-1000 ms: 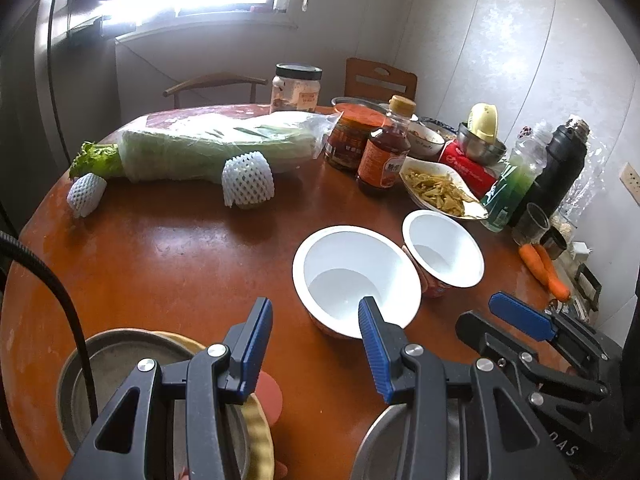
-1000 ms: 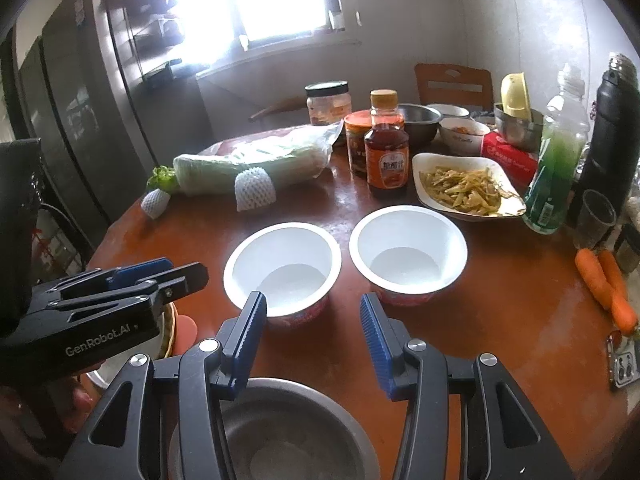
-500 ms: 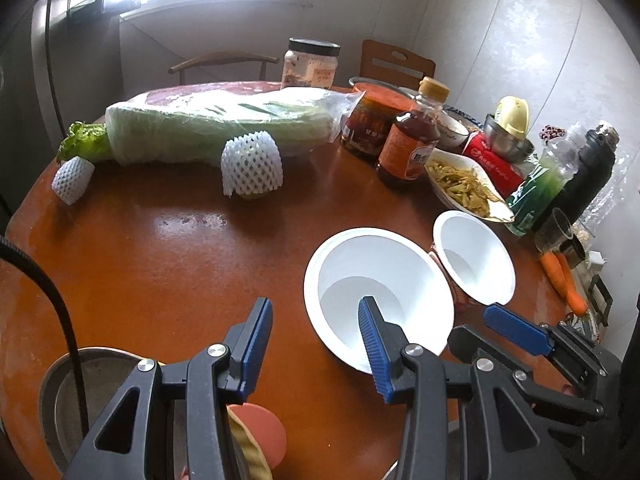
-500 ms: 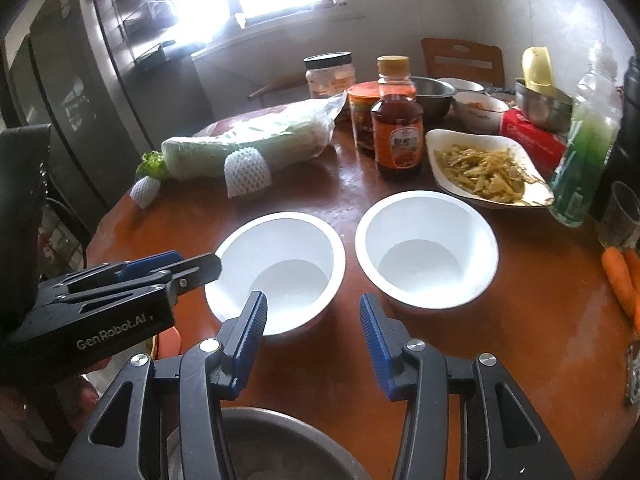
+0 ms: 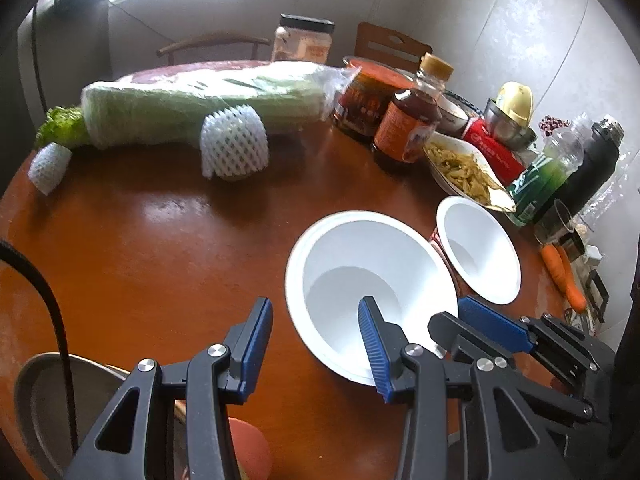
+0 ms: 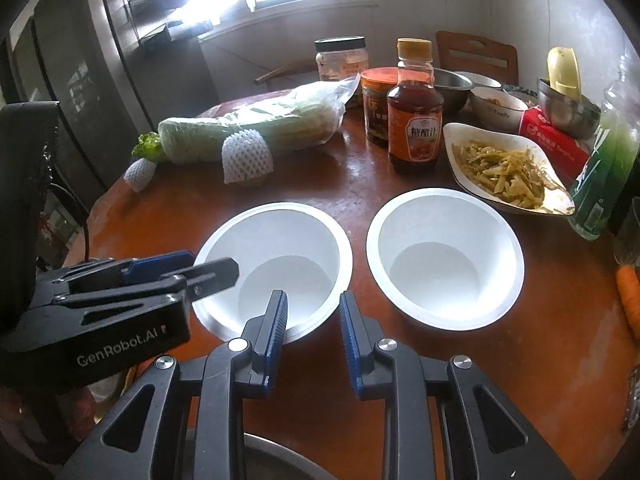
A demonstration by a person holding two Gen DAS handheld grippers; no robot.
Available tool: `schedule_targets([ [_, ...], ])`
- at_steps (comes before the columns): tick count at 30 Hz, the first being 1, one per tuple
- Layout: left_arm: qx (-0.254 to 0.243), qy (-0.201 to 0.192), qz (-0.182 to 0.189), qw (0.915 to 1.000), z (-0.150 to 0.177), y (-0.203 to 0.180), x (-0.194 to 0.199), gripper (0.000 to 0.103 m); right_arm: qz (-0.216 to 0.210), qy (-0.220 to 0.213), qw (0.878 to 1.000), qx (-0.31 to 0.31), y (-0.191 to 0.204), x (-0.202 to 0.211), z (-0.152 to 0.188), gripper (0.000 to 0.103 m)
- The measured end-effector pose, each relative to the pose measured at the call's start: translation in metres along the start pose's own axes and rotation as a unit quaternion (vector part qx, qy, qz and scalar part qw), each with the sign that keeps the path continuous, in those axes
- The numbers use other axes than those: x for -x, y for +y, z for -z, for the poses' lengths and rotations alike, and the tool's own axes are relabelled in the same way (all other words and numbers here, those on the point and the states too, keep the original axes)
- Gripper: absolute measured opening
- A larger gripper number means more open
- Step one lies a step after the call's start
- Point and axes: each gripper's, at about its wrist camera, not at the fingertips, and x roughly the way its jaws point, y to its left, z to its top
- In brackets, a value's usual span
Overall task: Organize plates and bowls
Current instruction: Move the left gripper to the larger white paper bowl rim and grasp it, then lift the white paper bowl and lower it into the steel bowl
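Straddling the near rim of the upright left bowl (image 6: 276,264), right tool (image 6: 312,320) just narrowed, not gripping, left tool (image 5: 316,344) part-open, empty.

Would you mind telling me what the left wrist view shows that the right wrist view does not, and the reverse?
Only the left wrist view shows the black flask and the grey dish at the near table edge. Only the right wrist view shows the dark cabinet and the bottle's label head-on. Both show the two white bowls, the cabbage, the noodle plate, and each other's gripper: right, left.
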Motion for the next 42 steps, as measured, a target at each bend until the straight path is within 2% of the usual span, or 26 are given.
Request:
schedule_targets([
  [4,0.004,0.008,0.007,0.9999,0.001,0.0,-0.005,0.041,0.012,0.008,1.0,-0.003,-0.003,-0.005,-0.001,0.027],
  [6,0.004,0.008,0.011,0.9999,0.001,-0.001,-0.006,0.036,0.009,0.008,1.0,-0.004,-0.003,-0.006,-0.001,0.027],
  [17,-0.001,-0.011,0.015,0.9998,0.005,-0.002,0.014,0.036,0.004,-0.01,1.0,0.009,0.006,0.006,-0.001,0.025],
  [29,-0.012,-0.045,0.017,0.9988,0.019,-0.006,0.058,0.036,0.004,-0.043,0.999,0.026,0.025,0.043,0.006,0.025],
  [42,-0.031,-0.075,0.027,0.9964,0.047,-0.024,0.099,0.036,0.007,-0.073,0.997,0.026,0.036,0.089,0.032,0.025],
])
